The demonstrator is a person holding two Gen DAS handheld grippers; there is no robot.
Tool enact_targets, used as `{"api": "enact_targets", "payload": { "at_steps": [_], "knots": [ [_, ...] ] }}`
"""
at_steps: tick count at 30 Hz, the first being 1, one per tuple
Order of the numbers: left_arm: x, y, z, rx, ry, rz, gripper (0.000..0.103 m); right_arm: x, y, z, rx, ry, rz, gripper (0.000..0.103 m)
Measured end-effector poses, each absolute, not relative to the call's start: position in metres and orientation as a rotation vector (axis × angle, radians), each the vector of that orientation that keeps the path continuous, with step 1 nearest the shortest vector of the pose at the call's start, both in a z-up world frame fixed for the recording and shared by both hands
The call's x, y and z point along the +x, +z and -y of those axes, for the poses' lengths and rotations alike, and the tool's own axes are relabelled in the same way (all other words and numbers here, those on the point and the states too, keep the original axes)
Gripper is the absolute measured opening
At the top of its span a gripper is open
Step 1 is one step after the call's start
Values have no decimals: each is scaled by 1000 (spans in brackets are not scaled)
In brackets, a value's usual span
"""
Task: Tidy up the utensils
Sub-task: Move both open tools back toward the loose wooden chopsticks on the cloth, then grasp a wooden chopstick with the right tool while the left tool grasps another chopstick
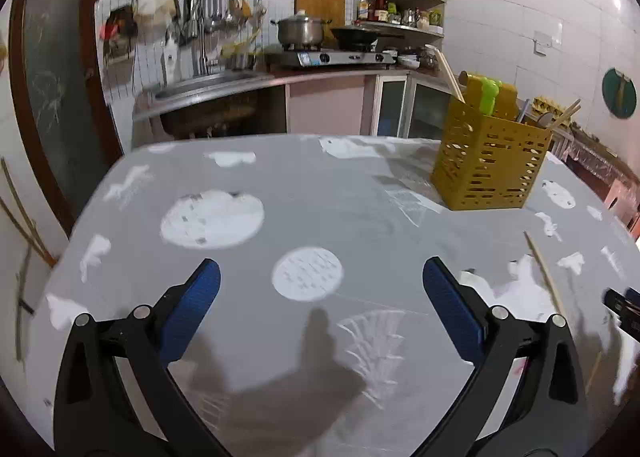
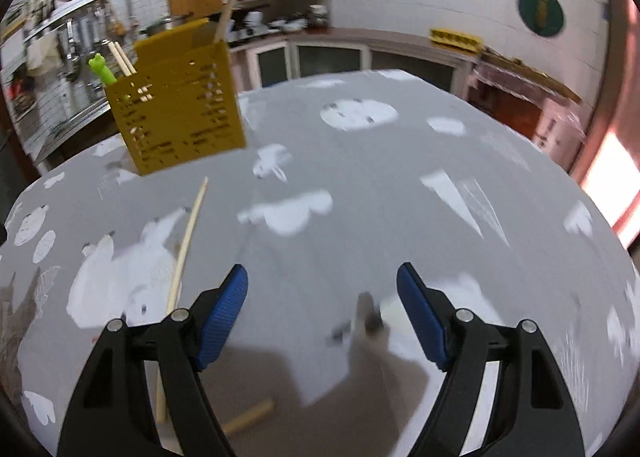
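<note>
A yellow perforated utensil basket (image 1: 490, 161) (image 2: 180, 113) stands on the grey patterned tablecloth with chopsticks and a green utensil (image 2: 102, 69) sticking out of it. A loose wooden chopstick (image 2: 184, 245) (image 1: 546, 275) lies on the cloth; in the right wrist view it runs just left of my right gripper's left finger. A second wooden stick end (image 2: 250, 417) shows low between the fingers. My right gripper (image 2: 322, 289) is open above the cloth with nothing between its blue pads. My left gripper (image 1: 322, 285) is open and empty over a bare patch of cloth.
The round table (image 1: 320, 197) drops off at its left and far edges. Behind it a kitchen counter carries a sink (image 1: 212, 81), a gas stove with a pot (image 1: 302, 31) and a wok. Corner shelves (image 1: 400, 13) hold bottles.
</note>
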State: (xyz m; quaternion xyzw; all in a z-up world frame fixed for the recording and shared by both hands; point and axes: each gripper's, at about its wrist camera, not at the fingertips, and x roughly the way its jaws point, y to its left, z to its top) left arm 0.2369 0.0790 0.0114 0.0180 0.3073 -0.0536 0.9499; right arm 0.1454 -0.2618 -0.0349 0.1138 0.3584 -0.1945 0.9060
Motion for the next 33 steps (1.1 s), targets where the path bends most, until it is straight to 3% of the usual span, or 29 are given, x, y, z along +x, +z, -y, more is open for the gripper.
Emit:
{"api": "enact_targets", "payload": {
  "at_steps": [6,13,19,23,29,33],
  "knots": [
    [242,11,-89,66,-144,-625,98,108,-35,236,277,-495,-767,72],
    [226,25,-89,21,-203,-586,98,101,-45,209,329,-463,-856,43],
    [218,27,-85,39,-198,-568,98,117,-58,193,337,-452,-902,33],
    [222,25,-84,45,-183,-583,98,127,-57,199,366,-423,-904,17],
    [229,19,-76,27,-172,-621,98,136,-56,220,399,-360,-886,6],
    [233,19,-54,25,-197,-645,98,152,-55,251,403,-326,-886,6]
  ]
}}
